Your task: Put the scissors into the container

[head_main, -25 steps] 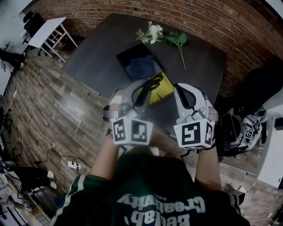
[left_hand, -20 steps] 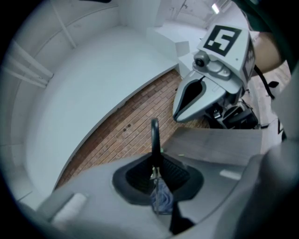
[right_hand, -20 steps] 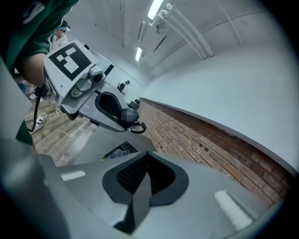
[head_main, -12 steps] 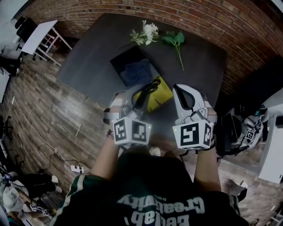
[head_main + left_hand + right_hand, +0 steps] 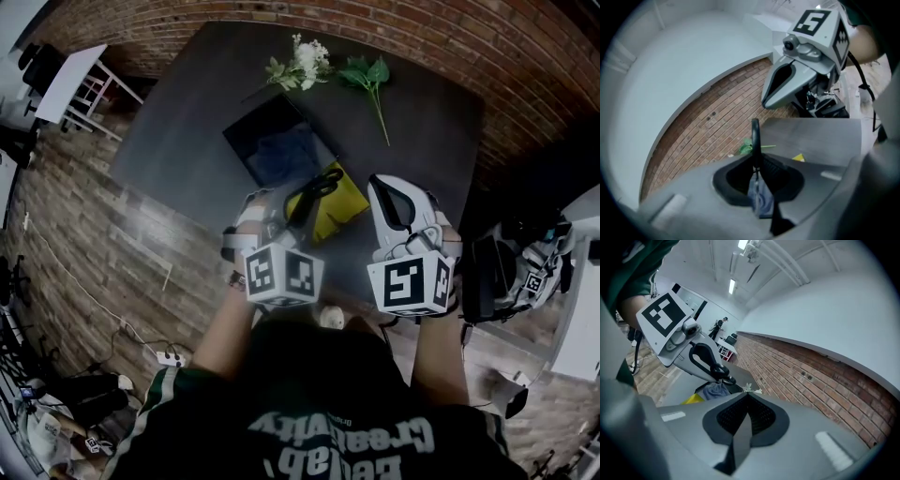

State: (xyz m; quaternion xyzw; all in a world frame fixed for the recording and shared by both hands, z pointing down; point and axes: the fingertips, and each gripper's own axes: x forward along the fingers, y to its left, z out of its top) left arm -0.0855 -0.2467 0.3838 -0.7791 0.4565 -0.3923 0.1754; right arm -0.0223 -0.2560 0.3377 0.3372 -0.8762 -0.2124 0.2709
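Black-handled scissors (image 5: pixel 317 190) are clamped in my left gripper (image 5: pixel 292 208), handle loops pointing away from me, above the table's near edge. In the left gripper view the scissors (image 5: pixel 755 140) stand edge-on between the pads. The container is a dark open box (image 5: pixel 246 131) on the table beyond the scissors, with a blue cloth (image 5: pixel 281 150) inside. My right gripper (image 5: pixel 386 192) hovers beside the left one, jaws together with nothing between them (image 5: pixel 745 416). It also sees the scissors (image 5: pixel 719 373) held by the left gripper.
A yellow sheet (image 5: pixel 337 202) lies under the grippers beside the box. White flowers (image 5: pixel 300 64) and a green leafy stem (image 5: pixel 373 80) lie at the table's far side by the brick wall (image 5: pixel 450 37). Wooden floor (image 5: pixel 122 234) lies to the left, and a dark bag (image 5: pixel 487 281) to the right.
The table and box have drifted slightly up and left in the head view. The left gripper's marker cube has tilted a little. The scissors stay gripped and the right gripper holds its place.
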